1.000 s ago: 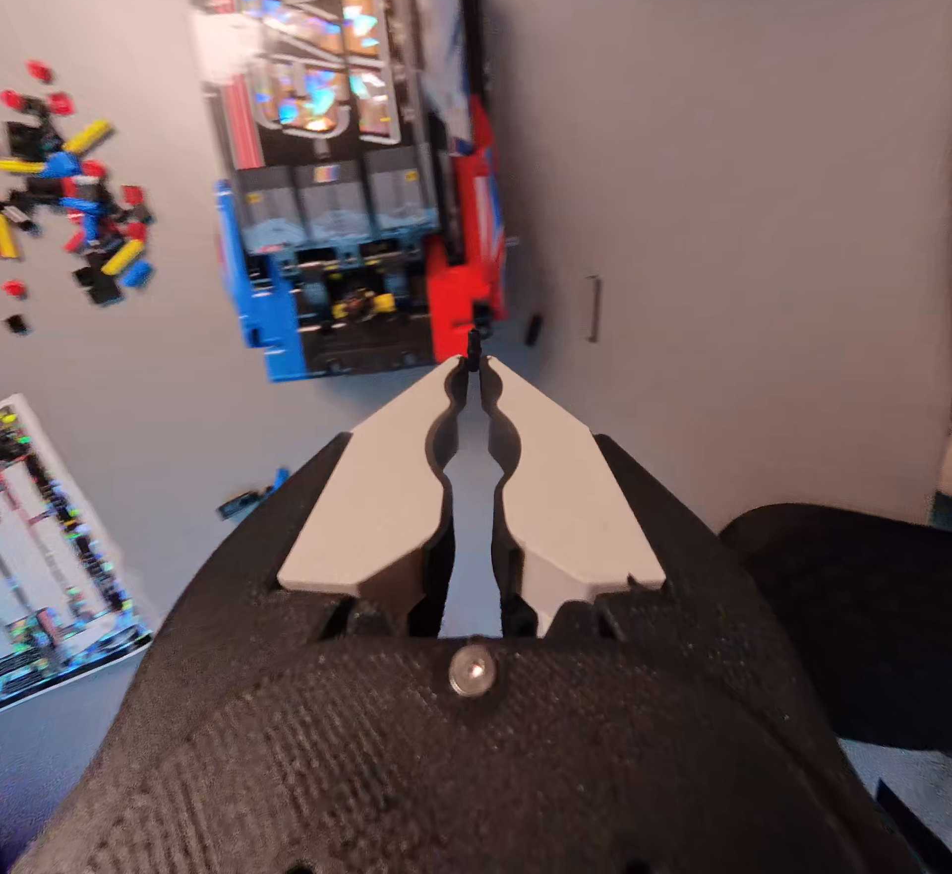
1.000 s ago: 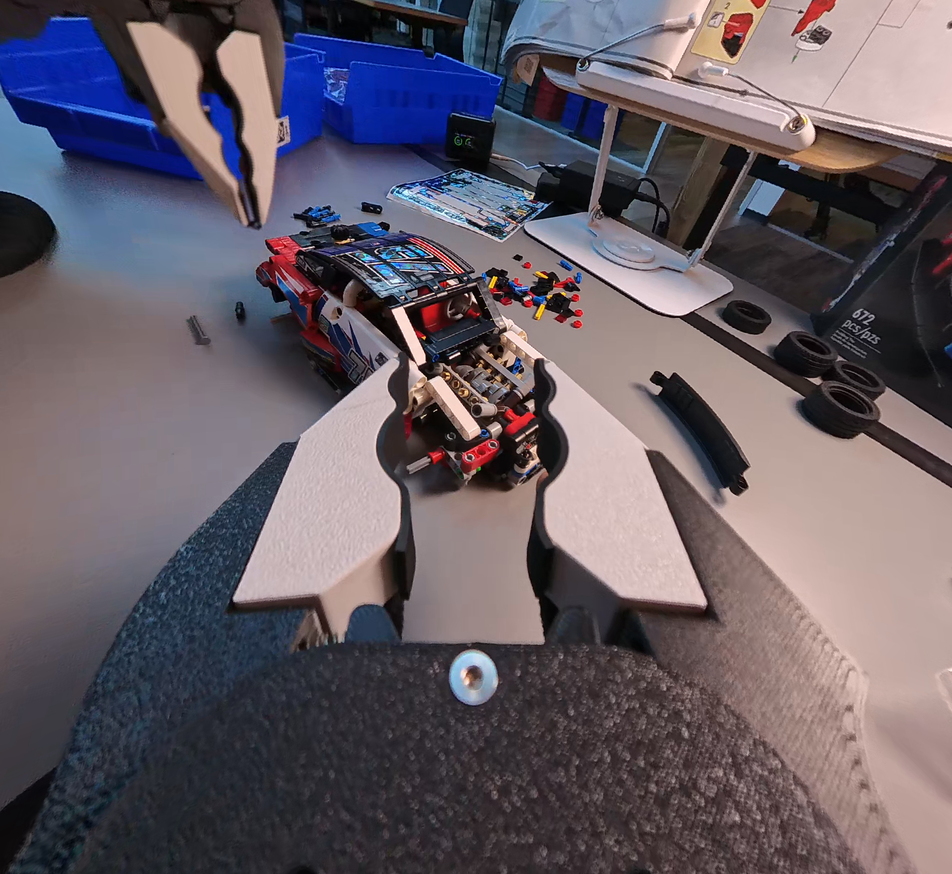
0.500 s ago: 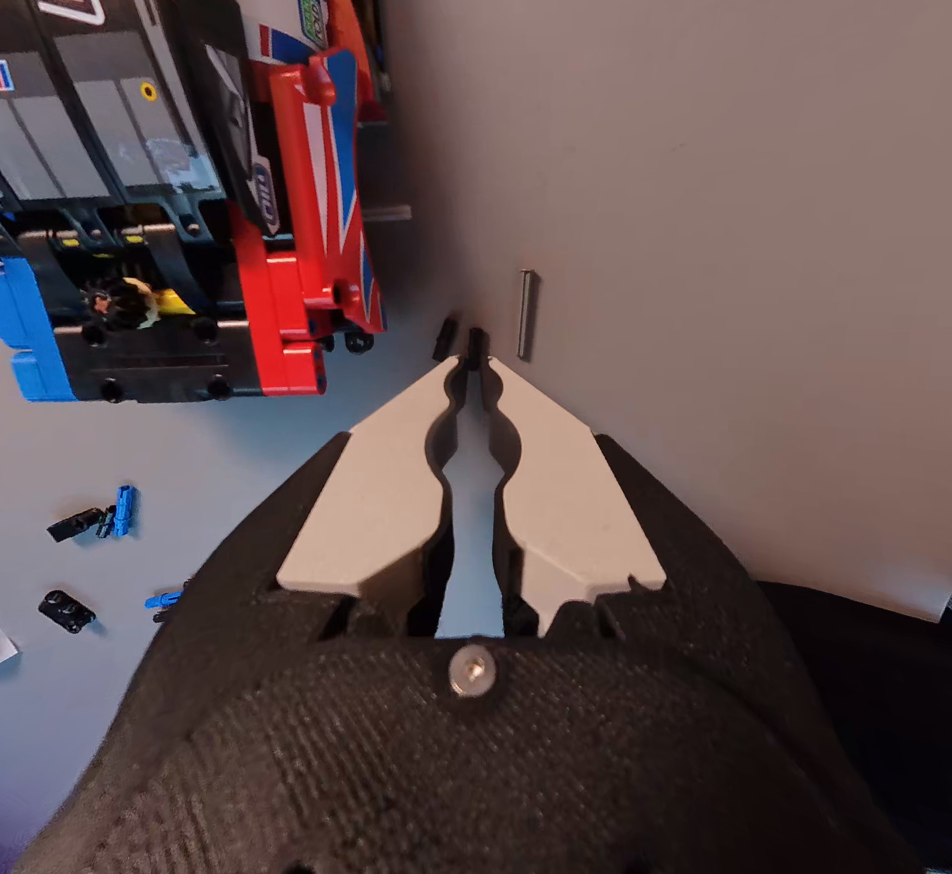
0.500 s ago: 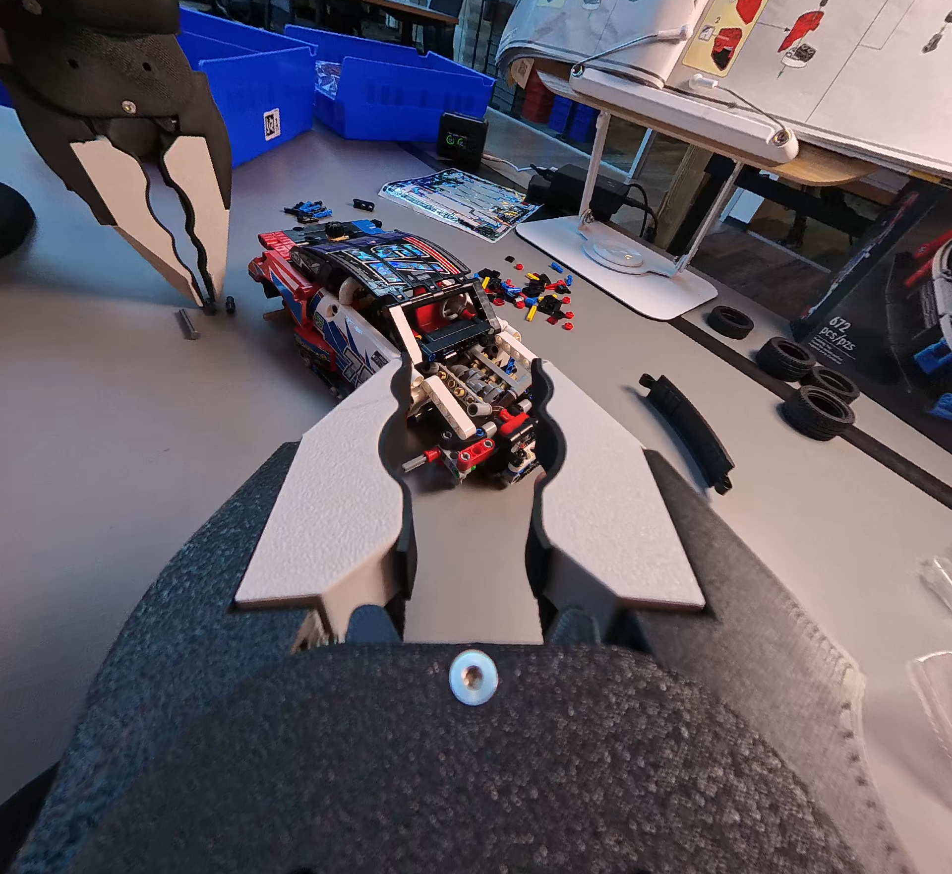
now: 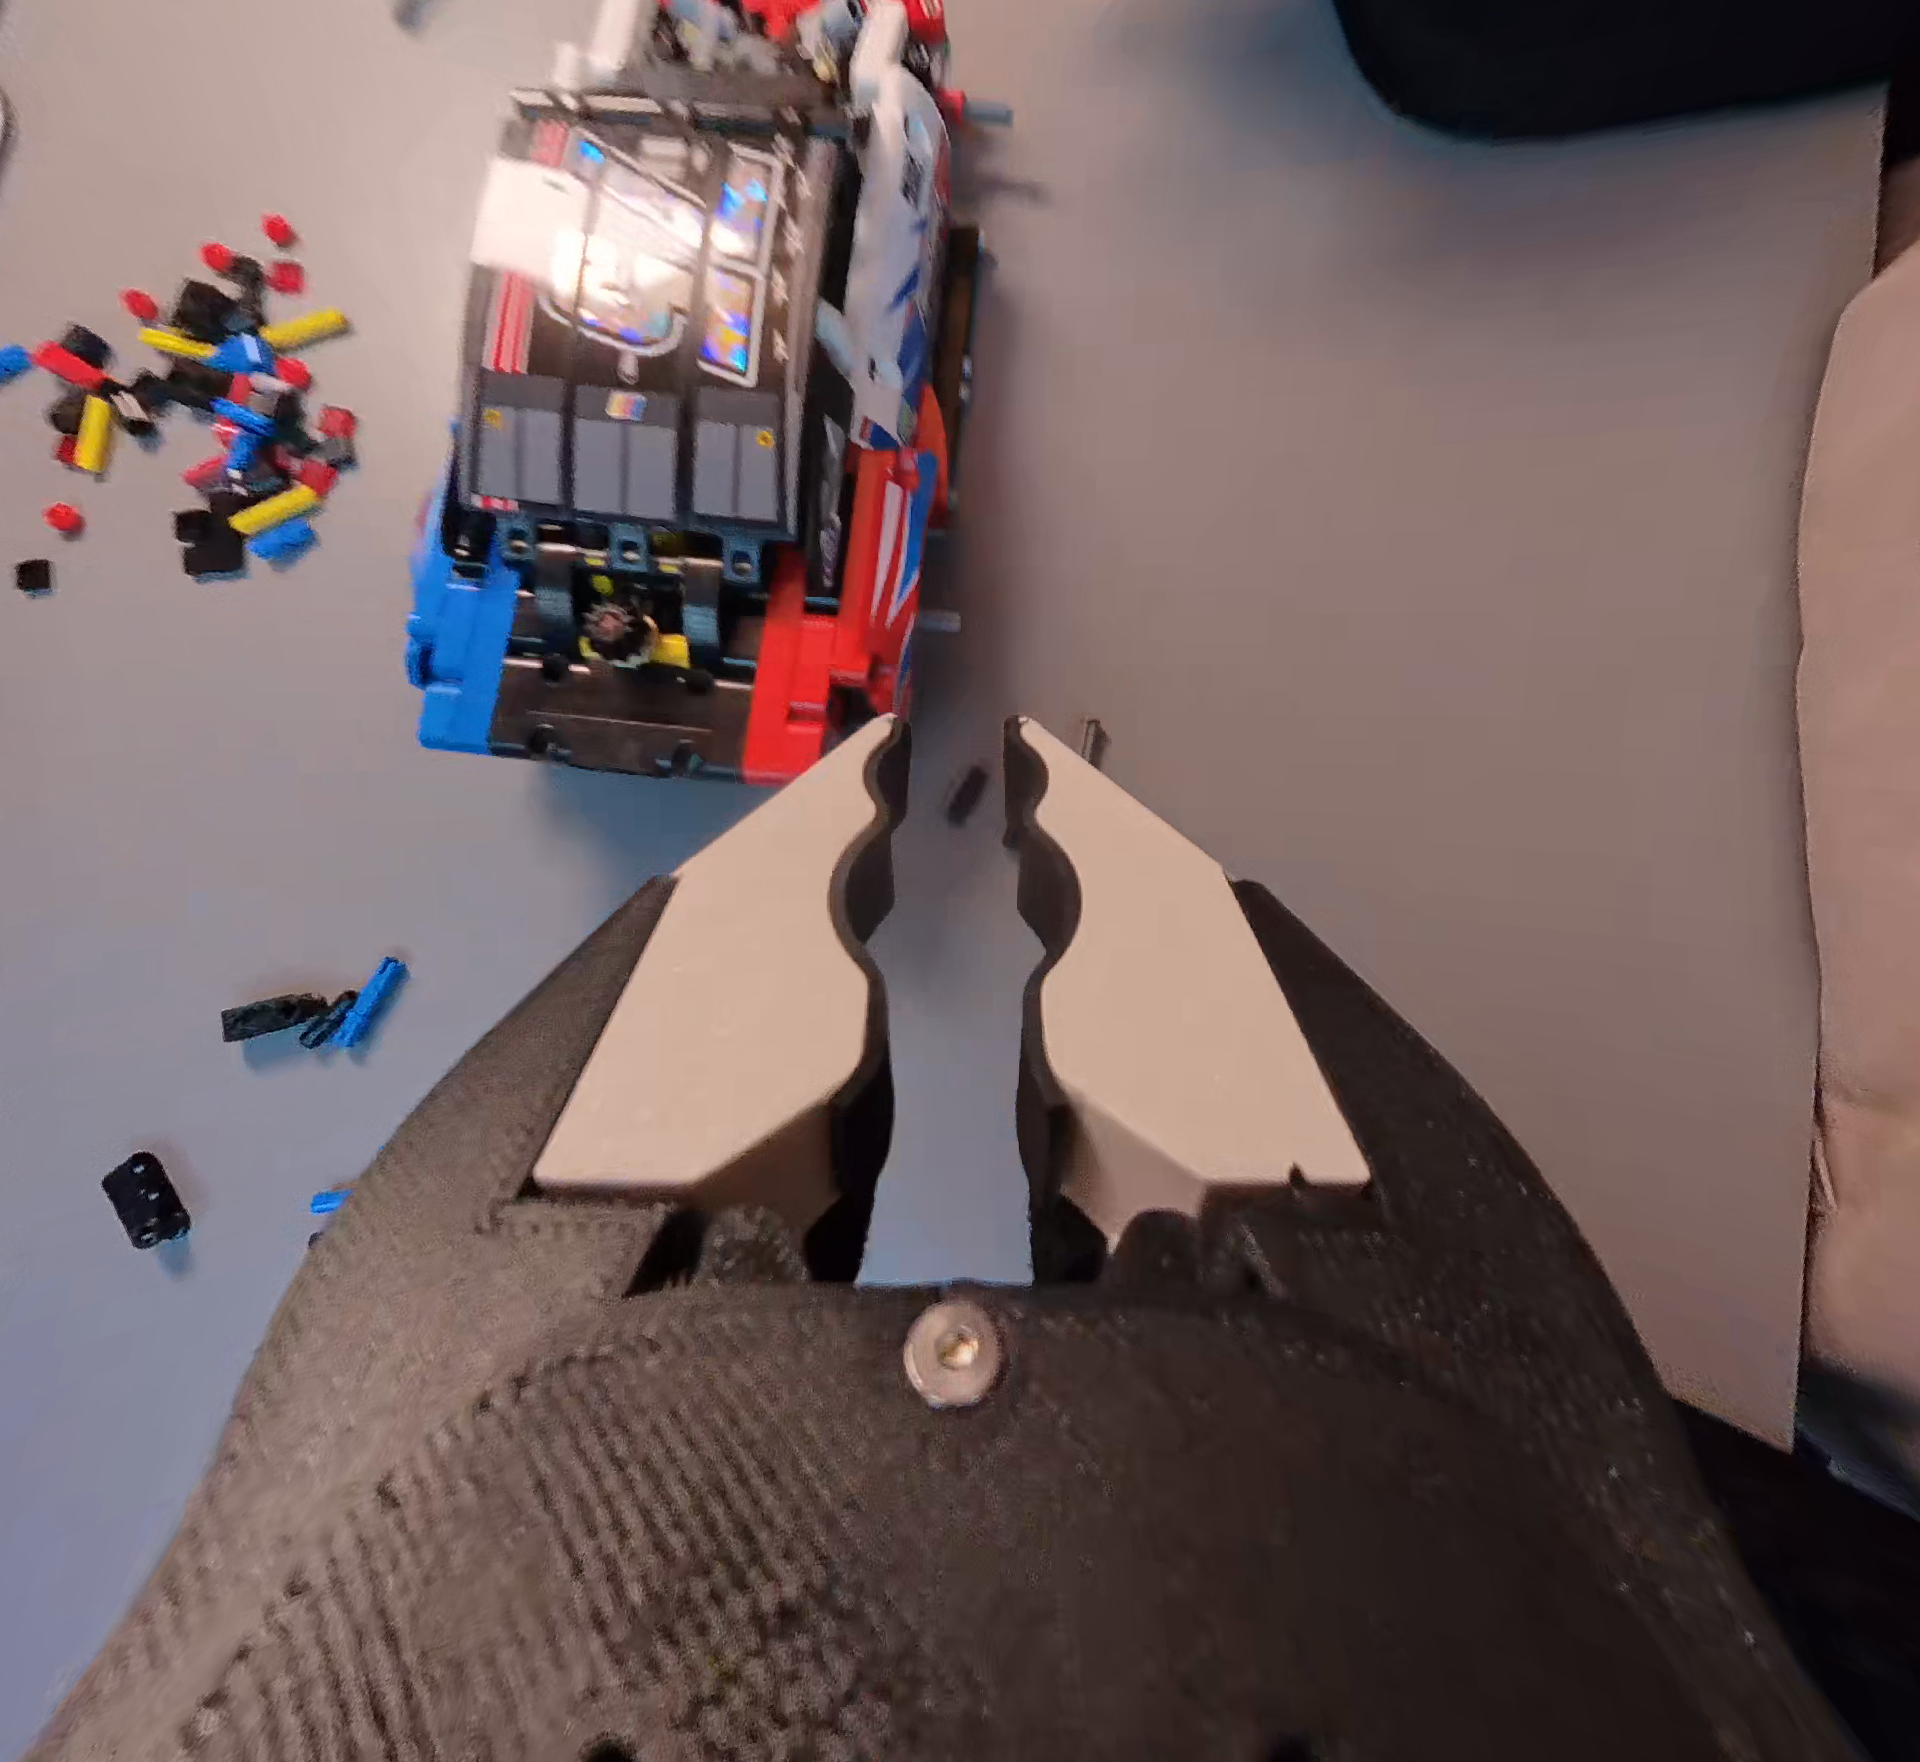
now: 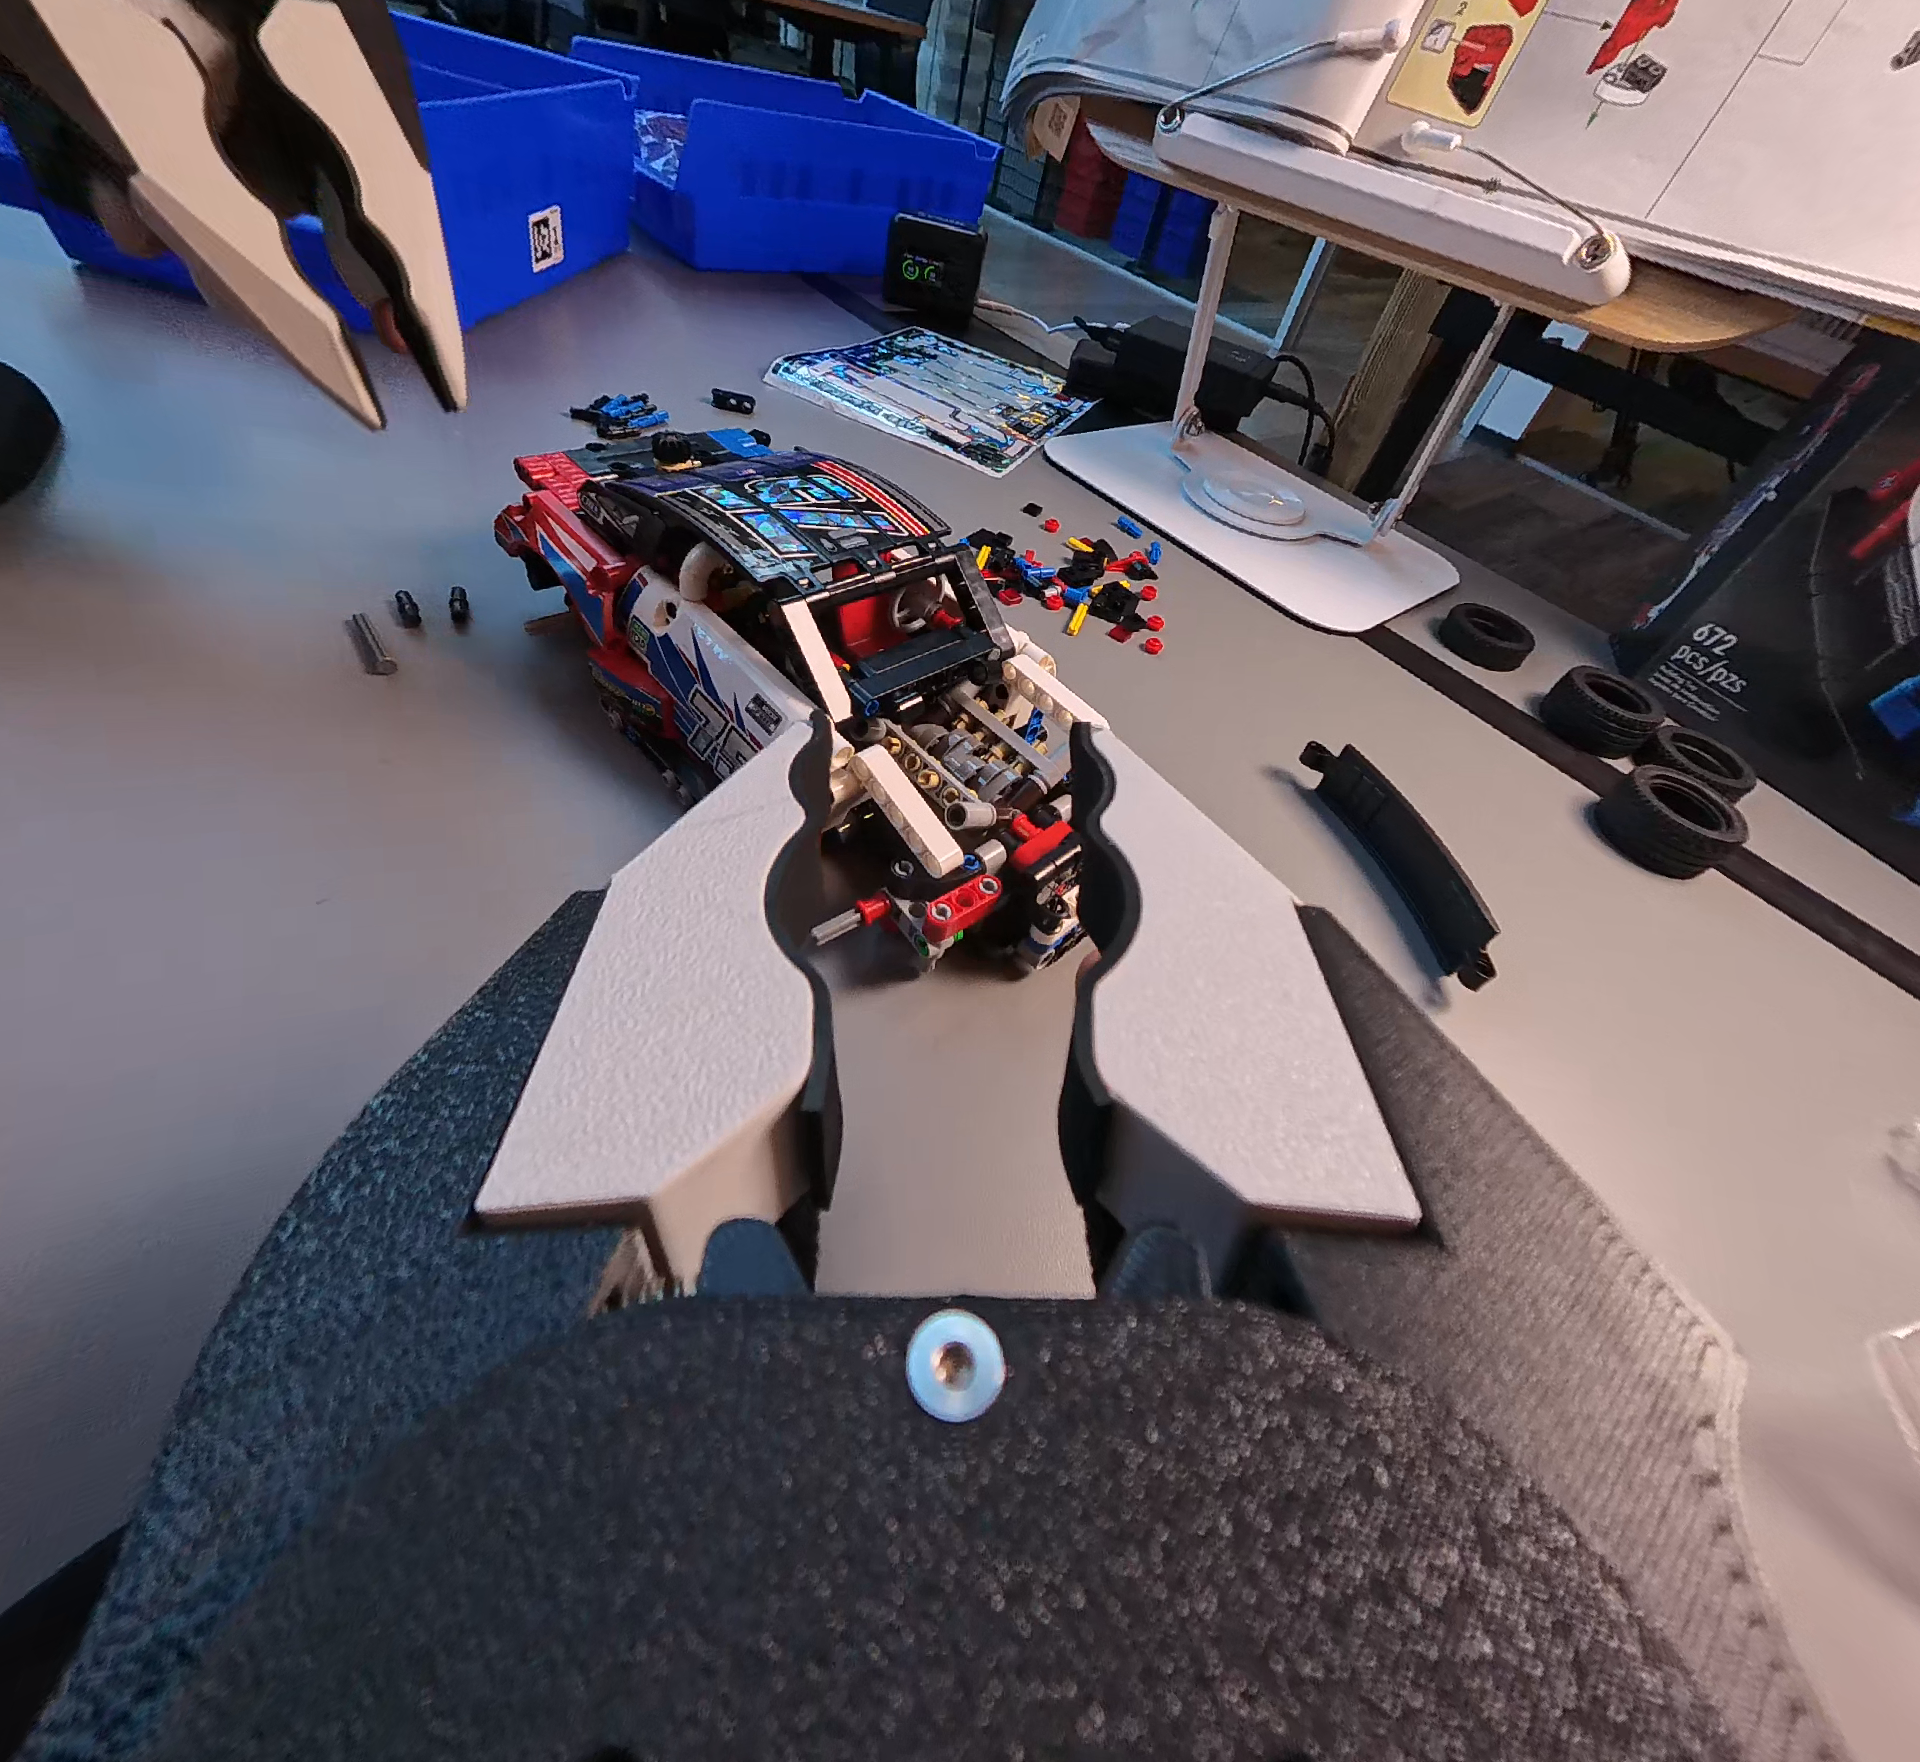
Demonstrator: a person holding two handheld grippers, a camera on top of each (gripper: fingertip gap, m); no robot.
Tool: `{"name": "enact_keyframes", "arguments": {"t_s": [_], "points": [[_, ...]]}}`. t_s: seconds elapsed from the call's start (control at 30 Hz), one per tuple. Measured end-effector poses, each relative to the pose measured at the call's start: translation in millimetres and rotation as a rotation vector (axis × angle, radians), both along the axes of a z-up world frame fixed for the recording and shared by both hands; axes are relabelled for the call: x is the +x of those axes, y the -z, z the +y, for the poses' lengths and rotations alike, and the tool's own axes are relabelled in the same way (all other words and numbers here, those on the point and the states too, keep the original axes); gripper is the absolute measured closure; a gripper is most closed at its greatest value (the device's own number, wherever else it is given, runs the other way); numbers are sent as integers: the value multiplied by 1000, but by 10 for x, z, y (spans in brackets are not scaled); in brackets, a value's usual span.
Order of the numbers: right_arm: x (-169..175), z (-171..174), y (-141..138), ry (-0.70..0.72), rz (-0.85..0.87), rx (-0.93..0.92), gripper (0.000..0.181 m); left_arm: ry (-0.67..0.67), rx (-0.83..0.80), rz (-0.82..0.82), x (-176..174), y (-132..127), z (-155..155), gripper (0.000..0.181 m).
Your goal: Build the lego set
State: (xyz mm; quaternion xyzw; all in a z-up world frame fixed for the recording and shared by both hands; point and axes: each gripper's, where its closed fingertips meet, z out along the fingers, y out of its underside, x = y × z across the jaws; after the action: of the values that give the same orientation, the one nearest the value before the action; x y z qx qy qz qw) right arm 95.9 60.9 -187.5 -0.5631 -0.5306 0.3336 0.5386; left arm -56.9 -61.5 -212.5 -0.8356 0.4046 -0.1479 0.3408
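The partly built lego car (image 6: pixel 790 590) stands on the grey table and also shows from above in the left wrist view (image 5: pixel 686 382). My left gripper (image 5: pixel 956 736) is open and empty, raised above the table behind the car's red rear corner; the right wrist view shows it at the top left (image 6: pixel 410 408). A small black pin (image 5: pixel 966 793) lies on the table below its fingers. The right wrist view shows two black pins (image 6: pixel 407 609) beside a grey axle (image 6: pixel 371 642). My right gripper (image 6: pixel 951 746) is open and empty, with the car's front end between its fingers.
A pile of loose small pieces (image 6: pixel 1081 569) lies beside the car. A curved black panel (image 6: pixel 1392 850) and several tyres (image 6: pixel 1662 756) lie to the right. A sticker sheet (image 6: pixel 925 398), a stand holding the manual (image 6: pixel 1299 507) and blue bins (image 6: pixel 810 174) stand behind. The table edge (image 5: pixel 1813 881) runs on the right.
My left gripper was shut on a small black pin, came down beside the other pin and axle, then opened and rose. The pin now lies on the table. The right gripper hardly moved.
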Motion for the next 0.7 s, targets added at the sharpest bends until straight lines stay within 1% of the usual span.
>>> {"name": "enact_keyframes", "arguments": {"t_s": [0.03,0.1,0.2,0.27,0.33,0.43,0.53,0.6,0.7], "points": [[-2,6,5,1,1,-2,138,-35,50,-53,-21,-92,55,164],[-1,19,17,6,4,-8,138,-107,153,-142,-94,-250,146,164],[-1,46,42,17,5,-19,138,-247,283,-195,-340,-366,243,163],[-4,57,55,24,3,-21,139,-359,353,-240,-553,-441,261,164],[-9,64,69,31,-3,-17,139,-454,404,-283,-763,-524,209,164],[-15,82,78,43,-5,-12,139,-584,508,-327,-1079,-704,66,164],[-19,117,70,64,7,-10,139,-706,643,-332,-1387,-907,-135,163],[-23,142,64,80,15,-11,139,-790,726,-307,-1622,-1043,-310,163],[-39,165,63,99,21,-10,139,-965,863,-205,-2144,-1281,-683,163]]}}
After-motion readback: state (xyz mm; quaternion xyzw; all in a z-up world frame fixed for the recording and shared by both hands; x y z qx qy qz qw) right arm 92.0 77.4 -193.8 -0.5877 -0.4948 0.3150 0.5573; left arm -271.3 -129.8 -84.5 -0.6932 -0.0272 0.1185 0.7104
